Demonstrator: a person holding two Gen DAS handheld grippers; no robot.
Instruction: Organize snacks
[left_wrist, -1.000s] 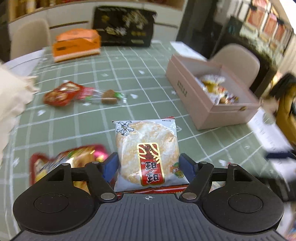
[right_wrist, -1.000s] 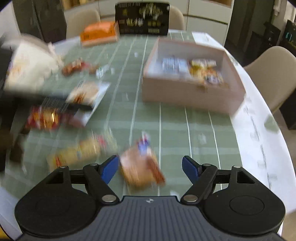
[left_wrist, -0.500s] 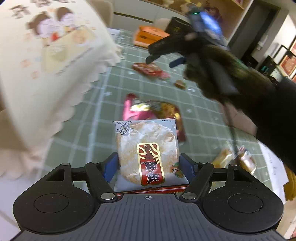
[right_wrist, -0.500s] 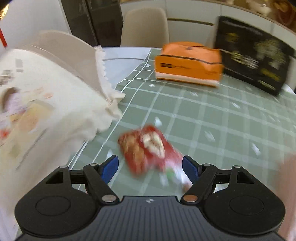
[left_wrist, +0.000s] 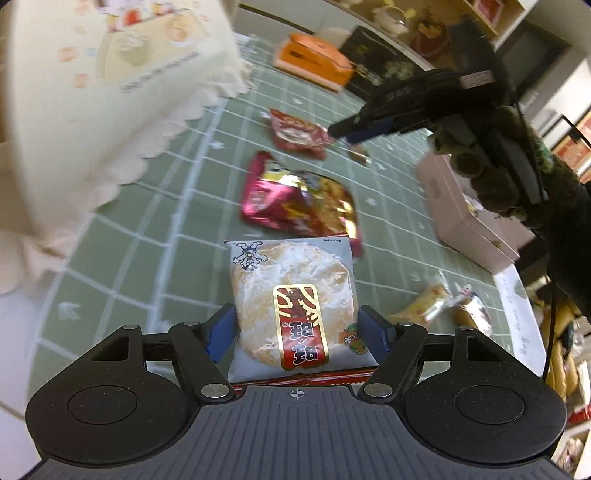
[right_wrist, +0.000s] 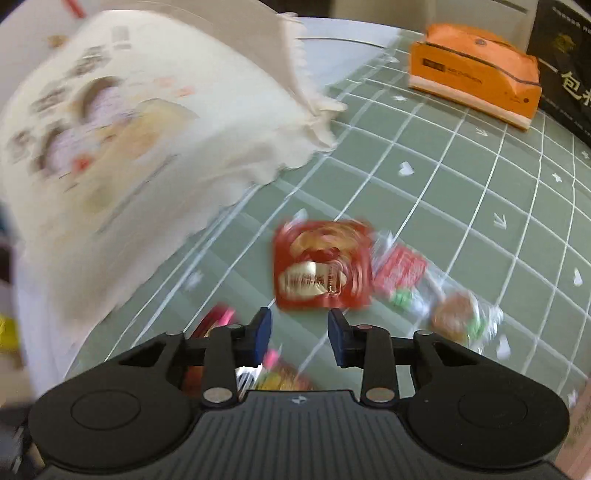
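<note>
Snacks lie scattered over the green checked tablecloth (left_wrist: 155, 229), well apart from the pink box (left_wrist: 461, 221) at its far right. Largest nearby is the cream bag (right_wrist: 129, 147), to the left of both tools. The right gripper (right_wrist: 299, 332) has just been closing, nothing between its narrowed jaws; the red packet (right_wrist: 321, 266) lies just ahead (squarish, no clear long axis). The left gripper (left_wrist: 295, 332) clamps the rice cracker packet (left_wrist: 293, 306), long axis pointing forward.
</note>
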